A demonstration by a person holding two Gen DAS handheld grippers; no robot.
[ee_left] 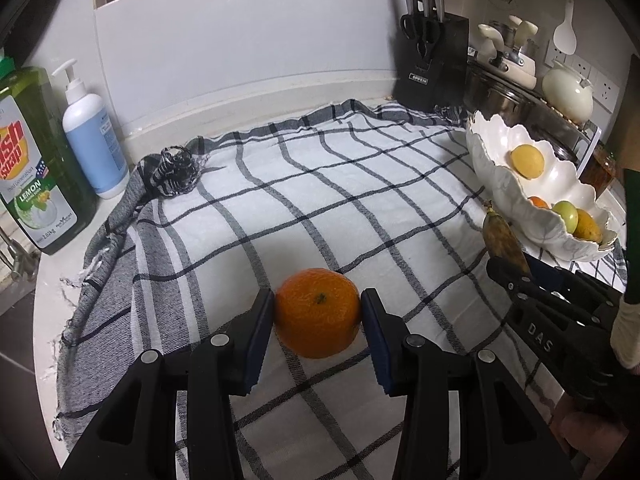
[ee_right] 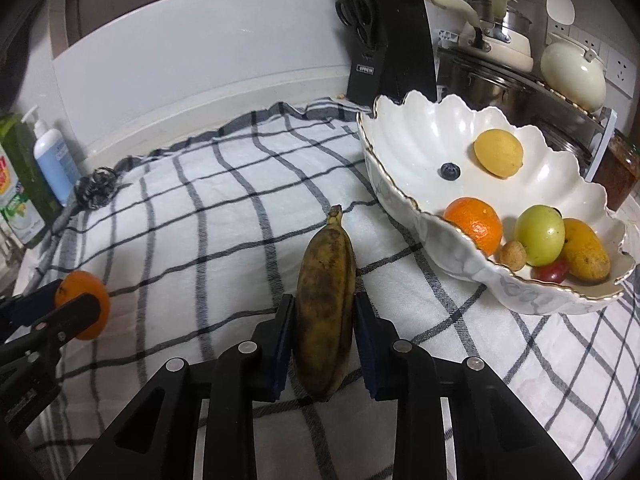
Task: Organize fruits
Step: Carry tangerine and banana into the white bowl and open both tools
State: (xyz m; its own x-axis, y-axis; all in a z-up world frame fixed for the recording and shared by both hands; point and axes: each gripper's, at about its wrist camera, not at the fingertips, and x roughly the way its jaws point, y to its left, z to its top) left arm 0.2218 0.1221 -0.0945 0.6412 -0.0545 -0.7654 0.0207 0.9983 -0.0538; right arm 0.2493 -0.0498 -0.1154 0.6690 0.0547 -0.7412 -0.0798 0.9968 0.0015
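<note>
Left tool (ee_left: 318,312): pads set against both sides of an orange (ee_left: 318,312), closed to the fruit's width. The orange sits on the checked cloth (ee_left: 280,184), near the front edge, left of centre. Whether it is lifted off the cloth cannot be told.

Right tool (ee_right: 323,322): pads pressed on either flank of a brown-spotted banana (ee_right: 326,304), gripped across its thicker lower half. The banana points away from the tool, stem end toward the far wall, just to the left of the bowl. In the left wrist view the same banana (ee_left: 503,240) appears at the right, beside the bowl rim.

Scalloped white bowl (ee_right: 420,136): stands on the cloth at the right, toward the far side. Contents seen from the right wrist view: a yellow lemon-like fruit (ee_right: 498,153) at the far side, a blueberry (ee_right: 451,171) to its left, a second orange (ee_right: 474,229) against the near-left wall, a green apple (ee_right: 539,235), a mango (ee_right: 587,255) at the right, a small brown walnut-like item (ee_right: 513,255), and a small red fruit (ee_right: 554,272) partly hidden under the apple.

Surroundings on the tabletop (ee_left: 52,276): dish soap bottle (ee_left: 36,168) and white pump bottle (ee_left: 94,136) at the far left, off the cloth; black knife block (ee_left: 434,66) against the far wall; pots and a cream kettle (ee_left: 567,94) beyond the bowl at the far right.
</note>
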